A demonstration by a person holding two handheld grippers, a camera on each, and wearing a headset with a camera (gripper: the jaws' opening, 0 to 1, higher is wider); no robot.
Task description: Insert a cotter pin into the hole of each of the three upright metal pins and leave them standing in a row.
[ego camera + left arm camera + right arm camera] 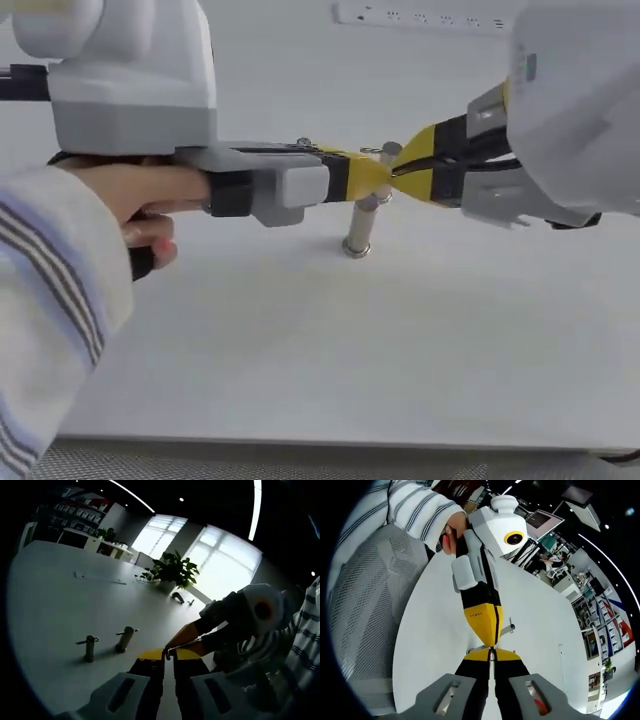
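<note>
The white workbench (pixel 300 350) takes up most of my head view. A grey mesh chair (pixel 365 605) stands off its edge in the right gripper view, and a potted plant (pixel 172 570) sits at its far end in the left gripper view.

The left gripper (pixel 372 175) comes in from the left, level with the bench, held by a hand (pixel 140 200) in a striped sleeve. The right gripper (pixel 400 182) comes in from the right, and the two yellow noses meet tip to tip above the bench.

Each gripper's own view shows its jaws drawn together, with no more than a slit between them. I cannot tell whether anything thin is nipped in either slit.

Right at the meeting point a metal pin (pixel 359 232) stands on its base. Its lower shaft is clear below the tips, its middle is hidden behind them, and its head shows just above. A small wire loop lies beside that head, though I can't make out if it passes through.

Two more metal pins (pixel 90 649) stand upright side by side, well apart from the tips. The left one has a cotter pin (pixel 86 640) crosswise near its top.
</note>
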